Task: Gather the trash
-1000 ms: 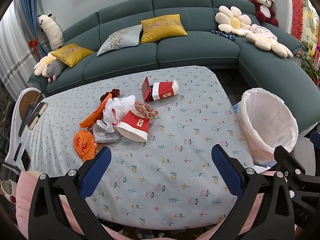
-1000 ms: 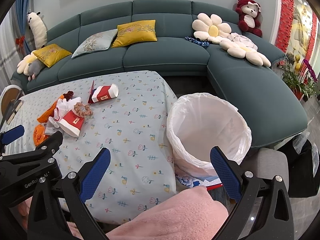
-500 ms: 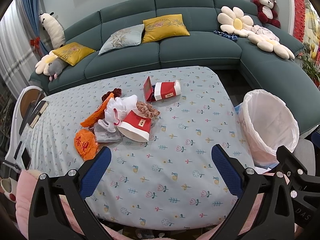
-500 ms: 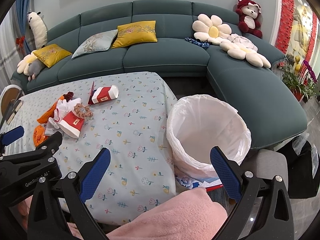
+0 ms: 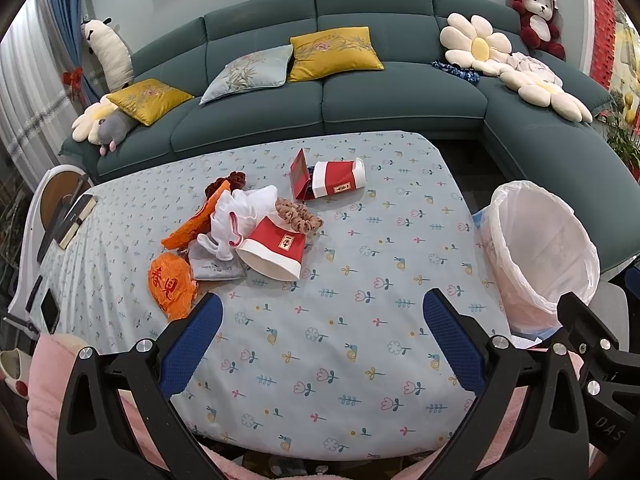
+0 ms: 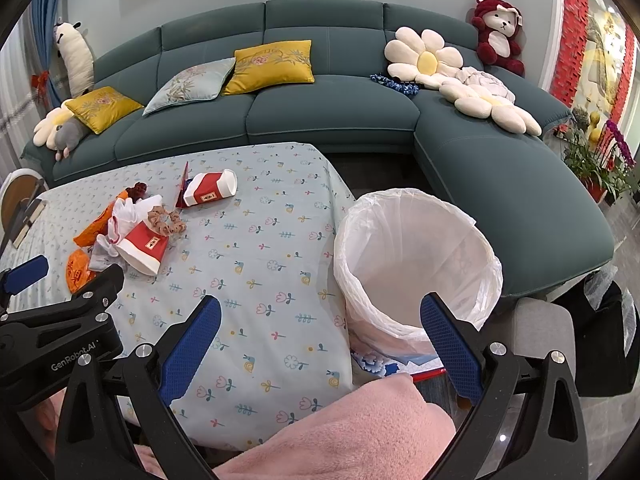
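Observation:
A heap of trash lies on the left half of the table: a red and white paper cup (image 5: 274,250) on its side, an orange bag (image 5: 170,284), a white plastic bag (image 5: 236,212), a grey pouch (image 5: 216,267) and a brown scrunchie (image 5: 298,216). A second red and white carton (image 5: 338,178) lies farther back. A white-lined trash bin (image 6: 416,264) stands off the table's right edge. My left gripper (image 5: 322,338) is open and empty above the near part of the table, short of the heap. My right gripper (image 6: 320,340) is open and empty, near the bin's front left.
The table wears a pale blue flowered cloth (image 5: 360,320). A teal corner sofa (image 5: 360,96) with cushions and plush toys wraps the back and right. Books (image 5: 76,216) lie at the table's left edge. A pink sleeve (image 6: 352,432) fills the bottom of the right wrist view.
Both views have shifted slightly; the left gripper has edged a little closer to the heap. Both grippers stay open and nothing on the table has moved.

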Available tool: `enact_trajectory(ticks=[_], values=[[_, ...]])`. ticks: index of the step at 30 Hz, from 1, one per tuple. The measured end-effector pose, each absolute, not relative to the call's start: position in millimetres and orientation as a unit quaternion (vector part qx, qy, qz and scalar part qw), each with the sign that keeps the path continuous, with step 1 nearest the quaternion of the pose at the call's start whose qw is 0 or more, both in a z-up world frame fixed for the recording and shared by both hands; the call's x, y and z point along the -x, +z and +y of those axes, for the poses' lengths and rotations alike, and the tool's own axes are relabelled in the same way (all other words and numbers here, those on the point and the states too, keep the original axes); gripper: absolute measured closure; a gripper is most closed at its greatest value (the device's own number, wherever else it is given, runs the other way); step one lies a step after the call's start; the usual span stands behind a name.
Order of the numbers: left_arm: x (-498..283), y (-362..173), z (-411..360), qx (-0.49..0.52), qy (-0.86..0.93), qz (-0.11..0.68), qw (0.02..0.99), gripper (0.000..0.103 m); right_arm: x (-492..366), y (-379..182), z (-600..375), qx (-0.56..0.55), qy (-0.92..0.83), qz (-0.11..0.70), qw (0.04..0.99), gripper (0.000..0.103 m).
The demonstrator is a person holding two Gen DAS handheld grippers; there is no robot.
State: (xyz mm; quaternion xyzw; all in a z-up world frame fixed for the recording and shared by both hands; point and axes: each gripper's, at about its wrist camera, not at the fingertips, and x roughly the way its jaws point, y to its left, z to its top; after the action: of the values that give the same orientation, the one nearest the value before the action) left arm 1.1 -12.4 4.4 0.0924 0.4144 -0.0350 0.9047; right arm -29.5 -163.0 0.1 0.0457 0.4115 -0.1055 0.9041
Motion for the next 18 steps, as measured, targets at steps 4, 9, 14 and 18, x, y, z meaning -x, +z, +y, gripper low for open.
enact_trajectory(ticks=[4, 9, 14, 18], values=[[-1.9, 4.0, -11.6, -0.091, -0.034, 0.415, 0.905, 0.007, 29.3, 0.1, -162.8, -0.046, -0.105, 0.411, 0.904, 0.007], [-2.1, 3.9, -10.9, -0.090, -0.034, 0.415, 0.905, 0.007, 29.2, 0.4, -163.1, -0.046, -0.105, 0.412, 0.904, 0.007], [-2.3, 4.0, -10.8, -0.090, -0.034, 0.415, 0.905, 0.007, 29.1, 0.6, -162.9, -0.046, -0.105, 0.412, 0.904, 0.007], [-2.7, 3.8, -10.2, -0.090, -0.034, 0.415, 0.905, 0.007, 28.5, 0.8, -162.7, -0.045, -0.106, 0.411, 0.904, 0.007]])
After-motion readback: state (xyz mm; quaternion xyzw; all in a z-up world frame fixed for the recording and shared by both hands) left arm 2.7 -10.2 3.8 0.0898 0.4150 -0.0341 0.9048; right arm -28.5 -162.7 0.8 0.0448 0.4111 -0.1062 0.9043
